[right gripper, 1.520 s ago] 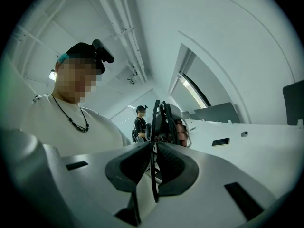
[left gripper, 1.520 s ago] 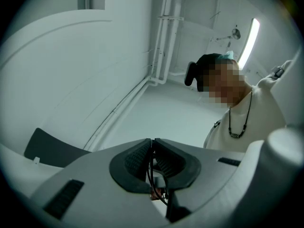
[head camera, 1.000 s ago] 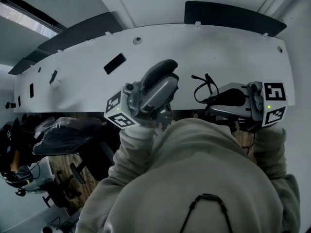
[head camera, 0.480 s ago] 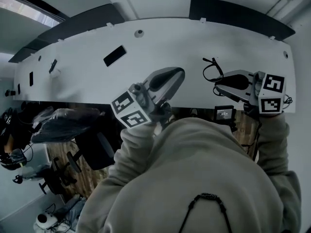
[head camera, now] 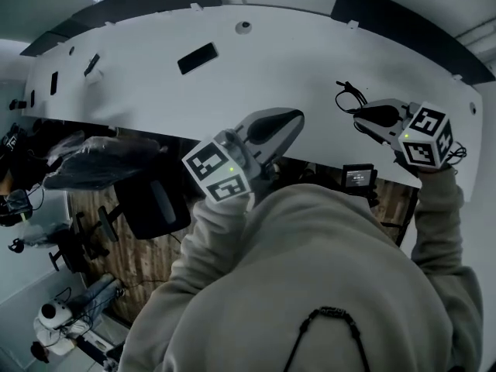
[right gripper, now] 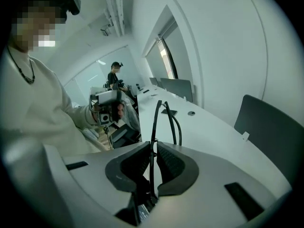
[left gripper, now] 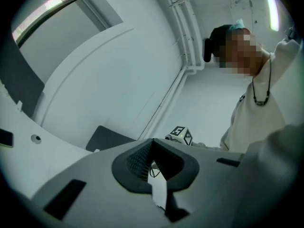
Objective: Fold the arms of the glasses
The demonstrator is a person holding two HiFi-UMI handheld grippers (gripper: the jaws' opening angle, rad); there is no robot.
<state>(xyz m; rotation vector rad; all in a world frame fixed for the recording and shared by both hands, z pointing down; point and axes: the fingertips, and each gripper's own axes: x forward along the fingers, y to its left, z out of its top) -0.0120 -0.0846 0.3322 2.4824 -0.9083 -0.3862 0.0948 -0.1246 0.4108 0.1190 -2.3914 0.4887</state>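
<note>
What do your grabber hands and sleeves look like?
Both the left gripper and the right gripper are smooth grey shells with dark ridged pads. Each carries a white cube of black square markers with a green light. The sleeves are loose pale beige.

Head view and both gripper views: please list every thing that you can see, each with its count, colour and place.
glasses: one, black, upright between the right gripper's jaws
table: one, white, long and curved, ahead of the person
flat device: one, black, lying on the table
chair backs: several, dark grey, beyond the table's far edge
office chair: one, dark, on the wooden floor at the table's near edge
second person: one, dark top, far back in the right gripper view
hooded top: one, beige, worn by the person
left gripper: one, grey, jaws together, empty
right gripper: one, grey, jaws pressed on the glasses
</note>
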